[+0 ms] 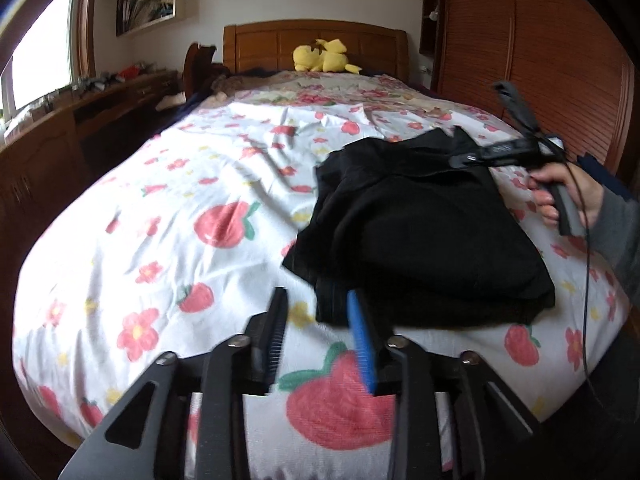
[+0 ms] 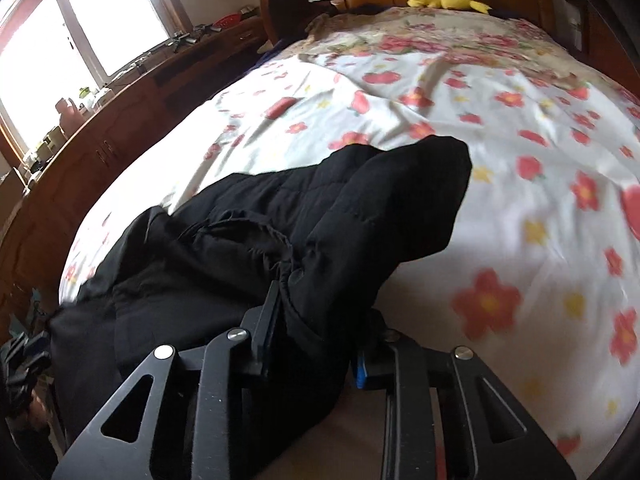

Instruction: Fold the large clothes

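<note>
A black garment (image 1: 424,232) lies folded in a heap on the right part of the bed, on a white sheet with red flowers and strawberries (image 1: 180,200). My left gripper (image 1: 320,312) is open and empty, just in front of the garment's near edge. My right gripper (image 1: 460,160) shows in the left wrist view at the garment's far right corner. In the right wrist view the right gripper (image 2: 316,320) is shut on a fold of the black garment (image 2: 320,216), which drapes over its fingers.
A yellow plush toy (image 1: 322,56) sits by the wooden headboard (image 1: 280,40). A wooden cabinet (image 1: 48,152) with clutter runs along the bed's left side under a window. A slatted wooden wardrobe (image 1: 540,60) stands on the right.
</note>
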{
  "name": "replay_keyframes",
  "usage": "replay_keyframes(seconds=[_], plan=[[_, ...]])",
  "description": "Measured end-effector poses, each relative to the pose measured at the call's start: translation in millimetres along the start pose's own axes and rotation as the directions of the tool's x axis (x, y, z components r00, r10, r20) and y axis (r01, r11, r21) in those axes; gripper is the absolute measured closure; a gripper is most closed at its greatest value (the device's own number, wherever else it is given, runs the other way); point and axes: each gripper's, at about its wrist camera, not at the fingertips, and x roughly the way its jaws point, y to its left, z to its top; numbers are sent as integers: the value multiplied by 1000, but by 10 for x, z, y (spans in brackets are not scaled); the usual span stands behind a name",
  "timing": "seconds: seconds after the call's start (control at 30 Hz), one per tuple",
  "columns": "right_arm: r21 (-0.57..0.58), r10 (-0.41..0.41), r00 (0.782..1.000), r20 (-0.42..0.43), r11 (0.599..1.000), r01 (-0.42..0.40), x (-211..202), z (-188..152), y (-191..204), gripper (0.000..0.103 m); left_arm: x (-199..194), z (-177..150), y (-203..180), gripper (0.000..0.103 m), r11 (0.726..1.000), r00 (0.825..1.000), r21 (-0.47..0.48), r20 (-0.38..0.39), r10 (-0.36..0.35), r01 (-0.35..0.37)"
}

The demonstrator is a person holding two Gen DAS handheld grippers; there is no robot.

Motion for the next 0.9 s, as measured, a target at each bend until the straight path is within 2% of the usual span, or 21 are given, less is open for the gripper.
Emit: replay_keyframes(seconds=[0.1, 0.33, 0.4, 0.5, 0.6, 0.67, 0.77, 0.9], plan=[[5, -26, 1000, -9, 1000, 26, -74, -117, -79, 74, 106, 50, 19, 59, 1000, 1000, -15, -15, -23, 22], [34, -46, 999, -9, 998, 47, -77, -196, -151, 71, 439, 144, 28, 58, 998, 997, -18, -59, -56, 55], [36, -66, 998, -8, 997, 66, -46, -181, -148, 68, 512, 165, 25, 58, 998, 996, -20, -68, -64, 63], [54, -83, 997, -7, 995, 83, -3, -170, -196, 55, 587, 193, 28, 58, 997, 994, -26, -74, -77, 75], [84, -75, 997, -8, 994, 75, 71, -145, -263, 48, 608, 205, 88, 58, 993, 991, -64, -82, -109, 104], [108, -70, 998, -2, 992, 70, 132, -128, -301, 40, 604, 200, 128, 58, 989, 988, -89, -86, -126, 119], [128, -66, 998, 4, 990, 65, 195, -119, -317, 35, 590, 193, 125, 58, 987, 988, -105, -81, -132, 123], [143, -65, 998, 14, 988, 62, 237, -121, -314, 33, 566, 172, 87, 58, 985, 987, -105, -68, -143, 135]])
